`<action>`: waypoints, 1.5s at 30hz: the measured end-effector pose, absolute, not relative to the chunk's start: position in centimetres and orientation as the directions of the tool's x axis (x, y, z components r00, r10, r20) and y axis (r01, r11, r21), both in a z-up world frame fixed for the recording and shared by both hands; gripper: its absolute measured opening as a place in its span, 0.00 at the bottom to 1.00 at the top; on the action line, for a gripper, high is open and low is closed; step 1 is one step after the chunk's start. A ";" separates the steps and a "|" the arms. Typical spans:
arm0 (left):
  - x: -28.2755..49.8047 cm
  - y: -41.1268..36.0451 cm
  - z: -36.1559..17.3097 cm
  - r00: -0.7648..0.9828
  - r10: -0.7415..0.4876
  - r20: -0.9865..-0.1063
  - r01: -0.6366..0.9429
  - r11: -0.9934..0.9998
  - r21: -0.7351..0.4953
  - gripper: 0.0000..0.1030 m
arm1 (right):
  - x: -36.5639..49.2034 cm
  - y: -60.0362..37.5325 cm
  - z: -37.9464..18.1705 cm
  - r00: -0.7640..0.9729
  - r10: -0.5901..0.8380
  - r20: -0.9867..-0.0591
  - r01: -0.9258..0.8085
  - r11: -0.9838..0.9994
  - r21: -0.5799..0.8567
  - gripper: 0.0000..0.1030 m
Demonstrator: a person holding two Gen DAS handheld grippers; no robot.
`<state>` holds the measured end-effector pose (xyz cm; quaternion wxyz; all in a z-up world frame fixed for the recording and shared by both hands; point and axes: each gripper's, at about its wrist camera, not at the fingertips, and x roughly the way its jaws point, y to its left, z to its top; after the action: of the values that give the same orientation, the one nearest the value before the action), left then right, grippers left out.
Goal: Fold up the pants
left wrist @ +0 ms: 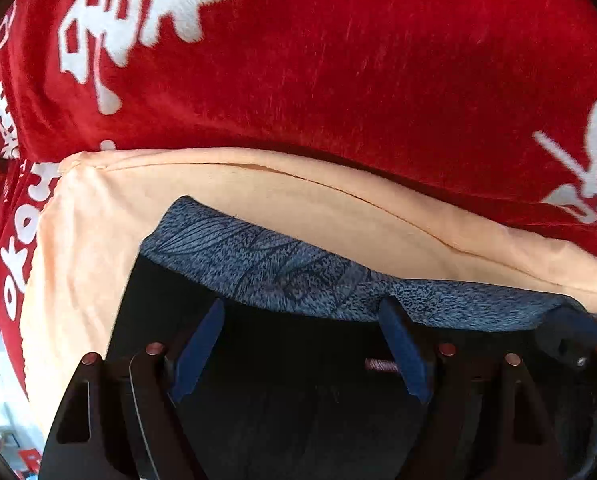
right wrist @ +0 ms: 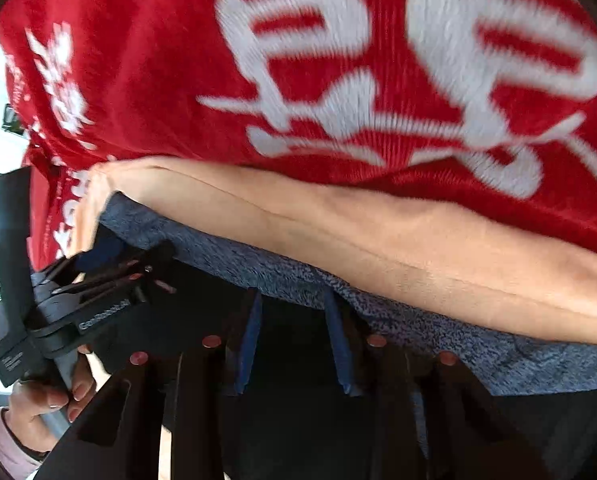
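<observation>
A red cloth with white lettering (left wrist: 338,72) covers the whole surface and carries everything else. On it lies a peach-coloured cloth (left wrist: 98,220), its long edge running across both views, one corner showing at the left of the left wrist view. On top of that, close to its near edge, lie the pants (left wrist: 282,380): black fabric with a blue-grey speckled waistband (left wrist: 266,268) turned toward the peach cloth's far edge.

The left gripper (left wrist: 302,344) points steeply down over the black fabric just behind the waistband, jaws wide apart, nothing between them. The right gripper (right wrist: 294,340) hangs over the same band further along, jaws partly apart and also holding nothing; its view is smeared with motion. In that view the person's hand (right wrist: 46,400) is wrapped around the left gripper's handle.

The risk, as I judge it, is a grab that takes the peach cloth along with the pants, since the two lie flush. Uneven grips along the band would also skew the fold, and a hasty closing could catch only one layer.
</observation>
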<state>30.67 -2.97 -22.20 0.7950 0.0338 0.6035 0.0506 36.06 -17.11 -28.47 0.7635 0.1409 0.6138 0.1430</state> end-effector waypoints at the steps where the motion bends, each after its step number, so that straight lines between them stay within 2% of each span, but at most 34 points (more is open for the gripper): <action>1: 30.3 -3.1 -21.7 0.270 0.118 -0.955 -0.029 0.993 0.115 0.78 | 35.6 -18.4 -28.1 0.214 0.402 -0.890 -0.032 0.914 0.405 0.55; 2: 29.7 -3.4 -21.0 0.275 0.122 -0.954 -0.011 0.992 0.124 0.78 | 35.5 -19.4 -27.9 0.214 0.419 -0.883 -0.013 0.905 0.426 0.60; 5: 27.6 -4.1 -19.4 0.277 0.125 -0.953 0.018 0.991 0.135 0.78 | 34.5 -22.2 -26.9 0.212 0.433 -0.876 0.047 0.891 0.451 0.60; 11: 22.0 -6.7 -17.4 0.254 0.084 -0.964 0.054 0.993 0.101 0.78 | 27.8 -25.6 -23.9 0.232 0.444 -0.865 0.023 0.887 0.461 0.61; 12: 20.9 -7.4 -17.3 0.249 0.073 -0.966 0.069 0.993 0.093 0.78 | 26.4 -26.1 -23.7 0.231 0.431 -0.872 0.035 0.892 0.450 0.65; 14: 19.1 -9.1 -17.3 0.234 0.061 -0.970 0.104 0.991 0.088 0.78 | 23.6 -27.7 -23.4 0.235 0.411 -0.881 0.068 0.897 0.437 0.68; 25: 10.5 -17.4 -17.7 0.149 -0.038 -0.988 0.321 0.947 0.012 0.78 | 4.0 -37.0 -22.1 0.259 0.270 -0.927 0.409 0.839 0.358 0.68; 34: 4.5 -21.1 -15.1 0.158 -0.108 -0.982 0.427 0.904 -0.031 0.78 | -12.0 -40.1 -24.7 0.261 0.204 -0.943 0.654 0.681 0.329 0.68; 37: 3.1 -21.9 -14.0 0.159 -0.142 -0.977 0.448 0.892 -0.056 0.78 | -14.5 -40.6 -25.9 0.276 0.202 -0.940 0.699 0.629 0.341 0.68; 41: 2.0 -23.2 -14.0 0.152 -0.180 -0.972 0.499 0.863 -0.082 0.78 | -14.7 -41.1 -26.8 0.333 0.223 -0.916 0.677 0.620 0.397 0.67; 45: 1.0 -25.6 -15.3 0.112 -0.210 -0.971 0.526 0.842 -0.122 0.78 | -13.7 -41.3 -27.7 0.355 0.284 -0.891 0.635 0.626 0.453 0.58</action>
<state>0.96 -25.64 -15.27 0.7347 0.1276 0.6174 -0.2504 -13.68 -41.26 -27.74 0.7113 0.4142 0.5543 -0.1233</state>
